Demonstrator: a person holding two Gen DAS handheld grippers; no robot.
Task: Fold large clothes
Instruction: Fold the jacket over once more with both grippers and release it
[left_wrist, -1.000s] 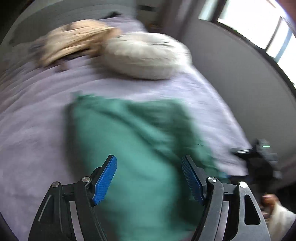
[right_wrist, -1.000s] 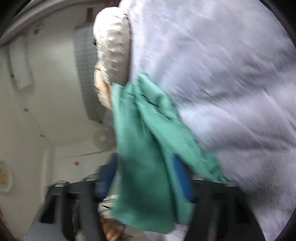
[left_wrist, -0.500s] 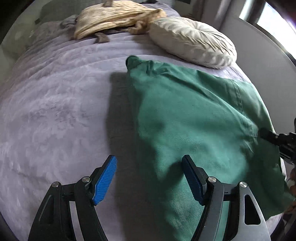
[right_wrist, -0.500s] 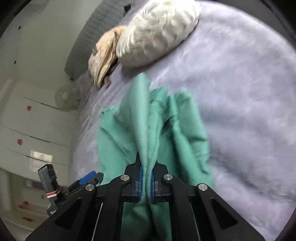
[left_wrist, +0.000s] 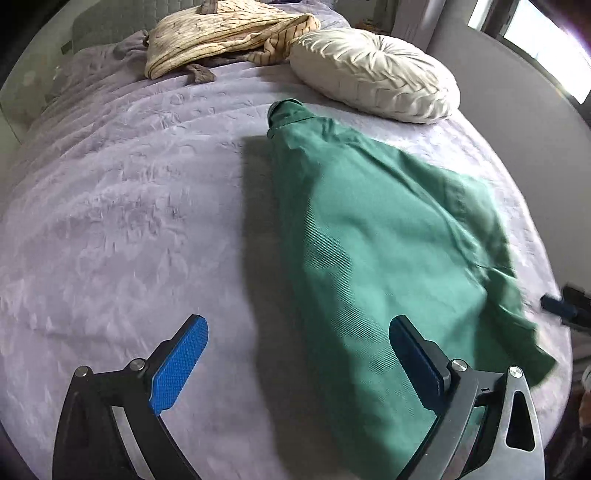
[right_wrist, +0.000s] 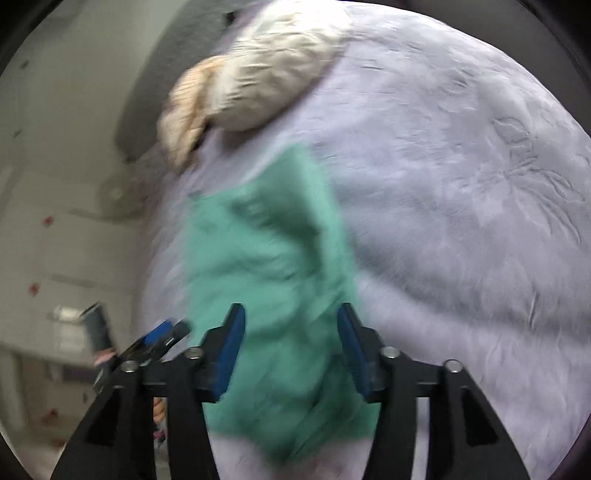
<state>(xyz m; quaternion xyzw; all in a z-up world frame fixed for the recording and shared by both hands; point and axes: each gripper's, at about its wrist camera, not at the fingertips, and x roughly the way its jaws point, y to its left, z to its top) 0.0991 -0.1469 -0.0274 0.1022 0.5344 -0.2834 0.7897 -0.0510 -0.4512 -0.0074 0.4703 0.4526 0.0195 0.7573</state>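
Note:
A green garment (left_wrist: 369, 251) lies crumpled in a long wedge on the lilac bedspread (left_wrist: 129, 221). My left gripper (left_wrist: 295, 325) hovers over its near left edge, jaws opening wide, nothing pressed between the pads; its right finger (left_wrist: 413, 347) is above the cloth. In the blurred right wrist view the green garment (right_wrist: 273, 258) shows between and below my right gripper (right_wrist: 290, 314). Its jaws are opening and the pads stand clear of the cloth. The left gripper (right_wrist: 159, 336) shows at that view's left edge, and the right gripper's tip (left_wrist: 557, 304) at the left view's right edge.
A round cream pillow (left_wrist: 373, 74) and a beige striped blanket (left_wrist: 221, 33) lie at the bed's head. A grey wall panel (left_wrist: 517, 122) runs along the bed's right side. White cabinets (right_wrist: 55, 258) stand beyond the bed's edge.
The right gripper, shut on a fold of the green garment half a second ago, has let it go and risen. The left jaws have spread wider and sunk toward the bed.

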